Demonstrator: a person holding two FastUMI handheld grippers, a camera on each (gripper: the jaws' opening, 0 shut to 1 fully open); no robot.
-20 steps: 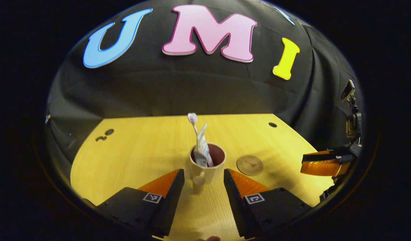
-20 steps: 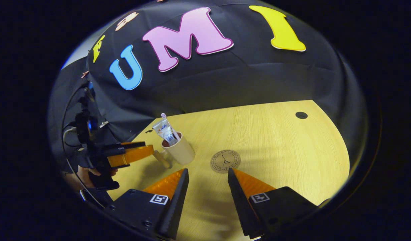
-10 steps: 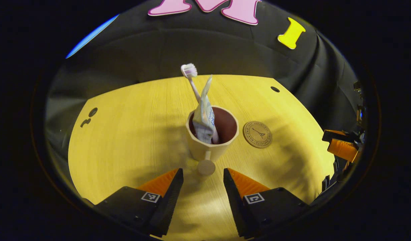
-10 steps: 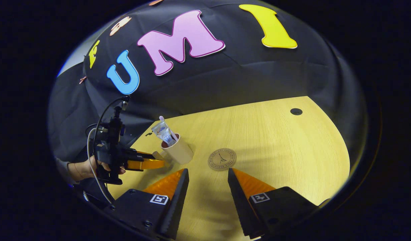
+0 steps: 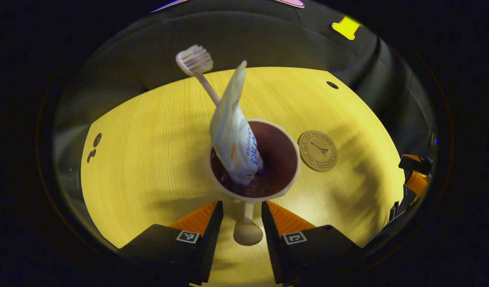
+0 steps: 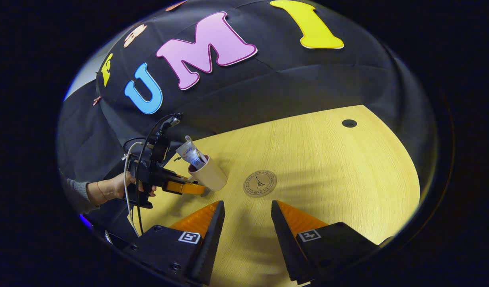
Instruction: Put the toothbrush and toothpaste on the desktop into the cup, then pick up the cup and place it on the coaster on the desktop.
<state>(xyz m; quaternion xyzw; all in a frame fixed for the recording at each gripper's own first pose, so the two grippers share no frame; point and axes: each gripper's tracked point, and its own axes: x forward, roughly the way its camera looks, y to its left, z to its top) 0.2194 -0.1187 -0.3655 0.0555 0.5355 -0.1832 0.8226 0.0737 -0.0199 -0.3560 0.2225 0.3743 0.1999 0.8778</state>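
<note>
pale woodgrain desktop (image 5: pixel 149 151), round embossed coaster (image 5: pixel 317 145)

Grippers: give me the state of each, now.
Left gripper: open around the cup handle, fingers either side, no squeeze visible.
Right gripper: open, holding nothing, above the table.

Matt wood-grain desktop (image 5: pixel 149 151); smooth matt cup (image 5: pixel 286 187).
</note>
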